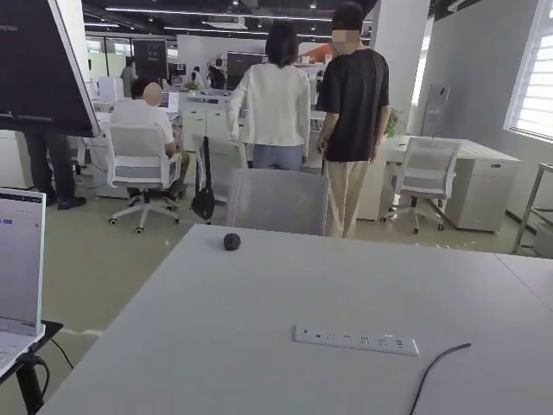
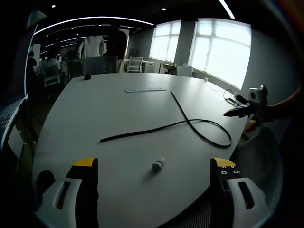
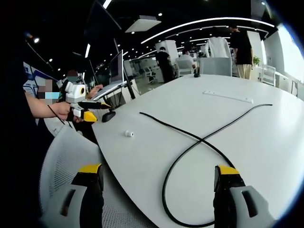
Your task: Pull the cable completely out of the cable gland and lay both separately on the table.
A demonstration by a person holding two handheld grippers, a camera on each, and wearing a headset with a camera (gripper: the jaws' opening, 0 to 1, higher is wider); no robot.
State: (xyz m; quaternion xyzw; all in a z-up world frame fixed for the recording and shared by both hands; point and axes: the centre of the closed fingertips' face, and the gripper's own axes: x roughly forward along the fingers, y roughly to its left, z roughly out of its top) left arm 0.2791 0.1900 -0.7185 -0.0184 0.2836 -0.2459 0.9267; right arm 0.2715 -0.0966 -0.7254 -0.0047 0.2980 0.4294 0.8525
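White across its whole top, the worktop (image 2: 95,118) carries the black cable (image 2: 190,122) and the cable gland (image 2: 158,165) as two separate things. The cable runs from beside the power strip (image 2: 145,90) toward the near edge, where it curls into a loop that crosses itself. The cable gland, a small pale piece, lies alone nearer the edge, close to the cable's straight end but not touching it.

The left hand-held gripper (image 2: 154,162) has its yellow-tipped jaws spread wide and grips nothing. In the left gripper view the cable gland lies on the worktop ahead, in line with the gap between them. The right hand-held gripper (image 3: 158,170) is likewise spread wide and empty, and the cable's loop lies on the worktop in front of it. In the right gripper view a hand (image 3: 61,110) holds the left hand-held gripper at the worktop's edge, near the cable gland.

In the head view the power strip lies on the worktop with one end of the cable just beside it. A small dark round object (image 1: 232,241) sits near the far edge. Behind the worktop stand a grey chair (image 1: 276,201) and two people (image 1: 315,112).
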